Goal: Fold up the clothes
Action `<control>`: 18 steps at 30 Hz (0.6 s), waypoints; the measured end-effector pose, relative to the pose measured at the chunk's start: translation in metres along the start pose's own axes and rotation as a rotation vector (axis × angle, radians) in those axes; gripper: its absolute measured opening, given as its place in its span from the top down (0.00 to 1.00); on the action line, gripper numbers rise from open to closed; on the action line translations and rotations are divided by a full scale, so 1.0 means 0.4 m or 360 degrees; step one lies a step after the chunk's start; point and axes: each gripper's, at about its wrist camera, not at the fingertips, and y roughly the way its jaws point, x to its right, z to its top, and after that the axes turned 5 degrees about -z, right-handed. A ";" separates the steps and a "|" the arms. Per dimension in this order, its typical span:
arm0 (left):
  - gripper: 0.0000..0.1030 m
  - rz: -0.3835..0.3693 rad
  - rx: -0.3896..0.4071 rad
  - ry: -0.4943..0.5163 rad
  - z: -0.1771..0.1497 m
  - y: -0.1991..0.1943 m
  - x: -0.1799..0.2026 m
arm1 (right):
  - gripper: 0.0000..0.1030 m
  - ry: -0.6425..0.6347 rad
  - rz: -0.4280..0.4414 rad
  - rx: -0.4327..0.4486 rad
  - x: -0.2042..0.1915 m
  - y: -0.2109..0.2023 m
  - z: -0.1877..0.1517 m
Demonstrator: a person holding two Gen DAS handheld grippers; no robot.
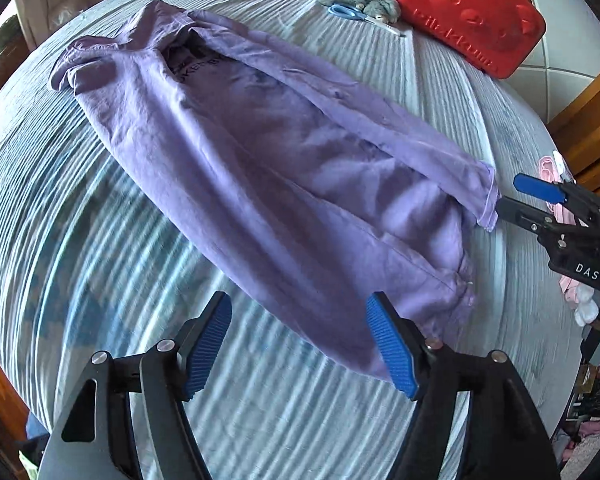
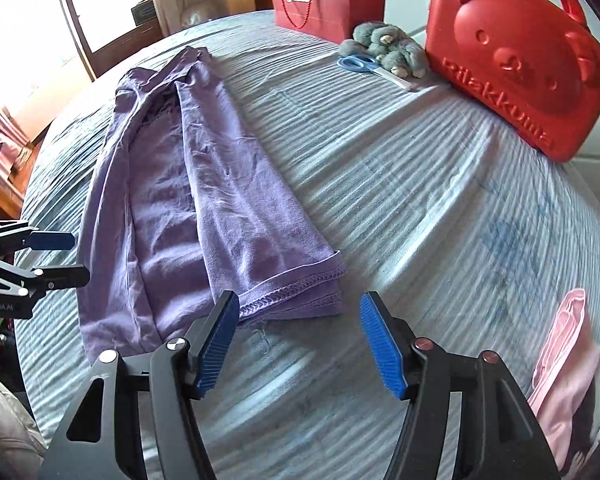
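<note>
A purple T-shirt (image 1: 260,152) lies on the striped blue-grey bed cover (image 1: 100,260), both long sides folded inward into a narrow strip; it also shows in the right wrist view (image 2: 204,208). My left gripper (image 1: 300,344) is open and empty, just short of the shirt's near hem corner. My right gripper (image 2: 296,340) is open and empty, with its left finger at the stitched hem (image 2: 284,292). The right gripper also shows in the left wrist view (image 1: 512,196), open beside the hem's other corner. The left gripper shows in the right wrist view (image 2: 66,258), open.
A red bear-faced case (image 2: 516,60), a red paper bag (image 2: 324,4), a grey plush toy (image 2: 388,48) and blue-handled scissors (image 2: 364,65) sit at the far edge. Pink clothing (image 2: 564,360) lies at the bed's right side. Wooden furniture stands around the bed.
</note>
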 end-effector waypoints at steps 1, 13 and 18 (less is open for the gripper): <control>0.27 0.0002 -0.0004 -0.0012 -0.010 0.003 0.013 | 0.36 -0.0037 0.0009 0.0005 0.004 0.001 -0.003; 0.25 0.0160 -0.0047 -0.0078 -0.061 0.041 0.113 | 0.30 -0.0351 0.0190 0.0048 0.014 0.039 0.016; 0.24 0.0243 -0.0052 -0.0075 -0.057 0.050 0.135 | 0.34 -0.0380 0.0245 0.0026 0.009 0.079 0.024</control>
